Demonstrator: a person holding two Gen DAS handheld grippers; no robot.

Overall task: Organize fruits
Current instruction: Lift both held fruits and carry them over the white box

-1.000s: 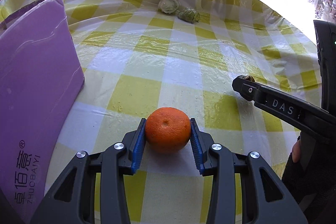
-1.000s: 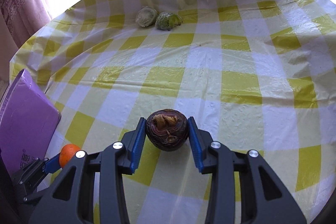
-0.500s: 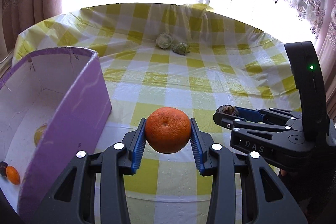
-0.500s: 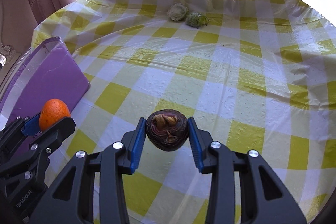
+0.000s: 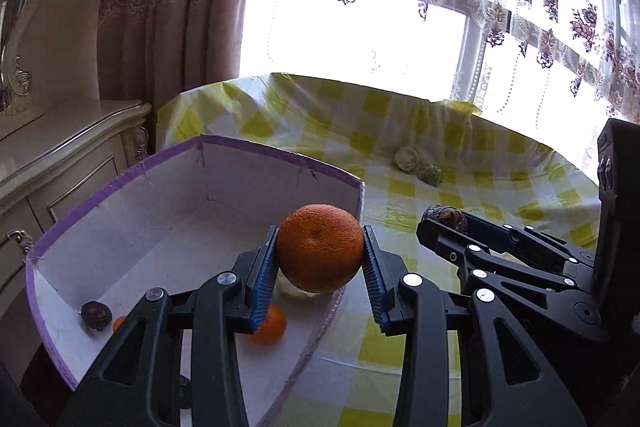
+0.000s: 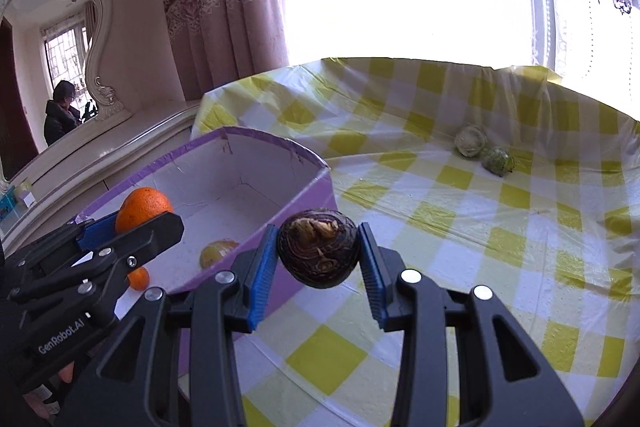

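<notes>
My left gripper [image 5: 320, 259] is shut on a large orange [image 5: 320, 253], held in the air over the near right part of the purple box [image 5: 168, 183]. In the right wrist view the same orange [image 6: 143, 207] shows above the box [image 6: 260, 147]. My right gripper [image 6: 318, 254] is shut on a dark purple-brown round fruit [image 6: 318, 247], hanging just right of the box's wall over the checked tablecloth [image 6: 460, 227]. Inside the box lie a small orange [image 5: 269, 327], a dark fruit [image 5: 96, 314] and a yellowish fruit [image 6: 218, 251].
Two pale green round fruits [image 6: 472, 141] [image 6: 496, 158] lie at the far side of the table. A cream sideboard [image 5: 60, 155] with a mirror [image 6: 68, 67] stands left of the table. Curtains and a bright window are behind.
Both grippers have risen from the tablecloth with their fruits and swung left toward the purple box. The box's inside has come into view, and the orange now hangs over it.
</notes>
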